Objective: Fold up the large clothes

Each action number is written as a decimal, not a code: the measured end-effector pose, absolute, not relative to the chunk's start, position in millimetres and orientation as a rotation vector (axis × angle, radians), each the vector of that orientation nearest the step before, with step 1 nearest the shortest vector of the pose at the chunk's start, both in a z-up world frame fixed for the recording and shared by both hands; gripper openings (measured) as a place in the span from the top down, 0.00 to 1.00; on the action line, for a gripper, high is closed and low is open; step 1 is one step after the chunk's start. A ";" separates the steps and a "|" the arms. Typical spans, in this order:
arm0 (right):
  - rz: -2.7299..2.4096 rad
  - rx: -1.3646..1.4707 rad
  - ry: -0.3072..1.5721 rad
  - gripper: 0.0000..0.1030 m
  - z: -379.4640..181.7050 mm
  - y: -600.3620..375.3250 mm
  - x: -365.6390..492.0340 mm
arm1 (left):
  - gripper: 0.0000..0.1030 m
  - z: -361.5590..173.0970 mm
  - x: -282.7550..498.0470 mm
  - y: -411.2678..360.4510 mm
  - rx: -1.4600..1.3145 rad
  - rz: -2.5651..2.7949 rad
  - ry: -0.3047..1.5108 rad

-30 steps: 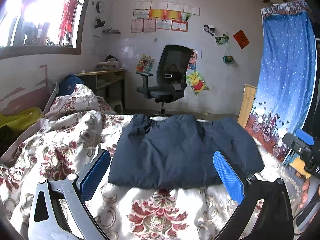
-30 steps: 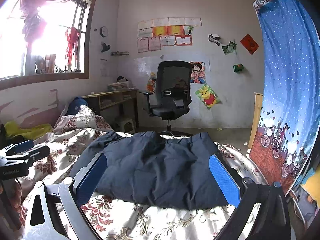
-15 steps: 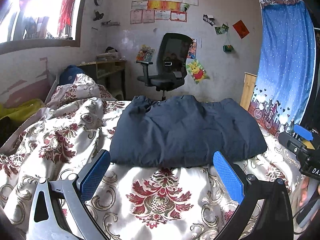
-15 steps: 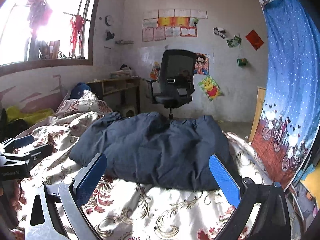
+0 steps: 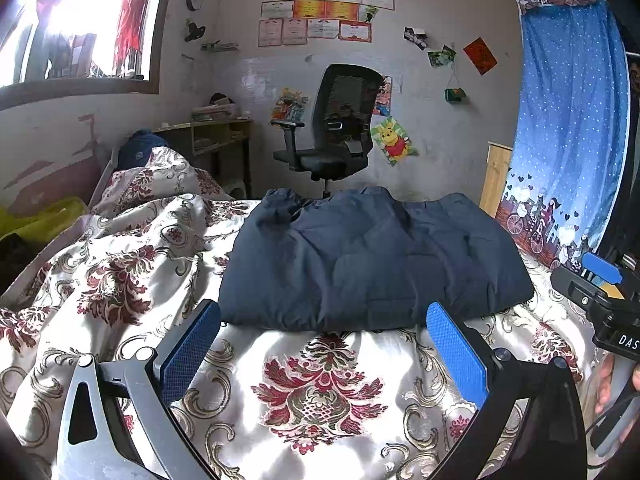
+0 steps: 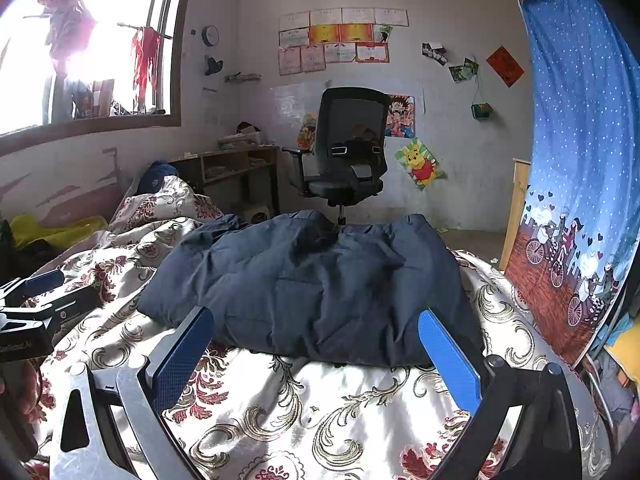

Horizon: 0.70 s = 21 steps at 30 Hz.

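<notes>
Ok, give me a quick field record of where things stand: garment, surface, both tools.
garment: dark navy padded garment, lying in a folded bundle
surface: floral bedspread, rumpled on the left
left tool: open, empty, short of the garment's near edge
right tool: open, empty, at the garment's near edge, contact unclear
behind bed: black office chair
right side: blue curtain

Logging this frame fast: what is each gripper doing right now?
Left gripper: open, holding nothing, short of the navy garment.
Right gripper: open, holding nothing.
</notes>
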State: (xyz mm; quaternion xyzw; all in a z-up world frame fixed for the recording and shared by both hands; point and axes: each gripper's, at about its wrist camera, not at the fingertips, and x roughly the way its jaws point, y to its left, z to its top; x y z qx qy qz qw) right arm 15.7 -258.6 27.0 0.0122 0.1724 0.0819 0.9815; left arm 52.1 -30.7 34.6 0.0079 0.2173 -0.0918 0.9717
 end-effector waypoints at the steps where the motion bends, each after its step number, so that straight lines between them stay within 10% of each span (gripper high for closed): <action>1: 0.164 0.026 0.347 0.00 26.8 -258.6 15.7 | 0.02 34.5 52.1 -30.8 0.017 -0.186 0.438; 21: 0.167 0.025 0.347 0.00 27.2 -261.0 15.9 | 0.02 34.6 53.1 -26.7 0.007 -0.187 0.446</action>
